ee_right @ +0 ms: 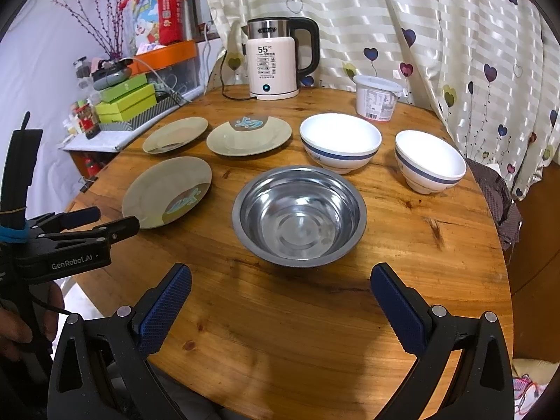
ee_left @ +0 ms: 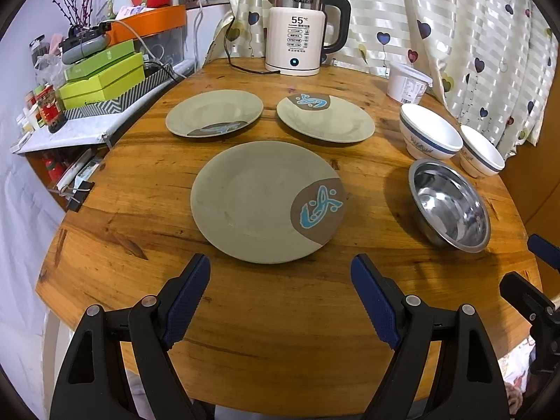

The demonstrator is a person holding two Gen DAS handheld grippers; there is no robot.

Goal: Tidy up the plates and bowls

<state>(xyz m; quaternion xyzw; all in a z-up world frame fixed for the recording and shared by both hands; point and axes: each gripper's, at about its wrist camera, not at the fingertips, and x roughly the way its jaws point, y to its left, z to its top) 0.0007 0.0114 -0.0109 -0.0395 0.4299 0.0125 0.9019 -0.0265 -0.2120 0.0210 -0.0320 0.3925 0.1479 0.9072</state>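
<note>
Left gripper (ee_left: 280, 301) spread wide, empty, above table (ee_left: 280, 332); right gripper (ee_right: 280, 311) likewise, its far side cut off in the left view. Nearest: steel bowl (ee_right: 299, 215), big plate (ee_left: 267, 201) left of it. Behind the bowl: two plates (ee_left: 214, 113) (ee_left: 325, 119), two white bowls (ee_right: 340, 141) (ee_right: 429, 161). Farthest: tub (ee_right: 376, 101), label unreadable; kettle (ee_right: 274, 59).

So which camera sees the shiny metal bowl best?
The right wrist camera: the steel bowl sits whole and centred ahead of the open right gripper, its inside showing. The left wrist camera shows the same bowl off to the right, stretched by the lens.
</note>
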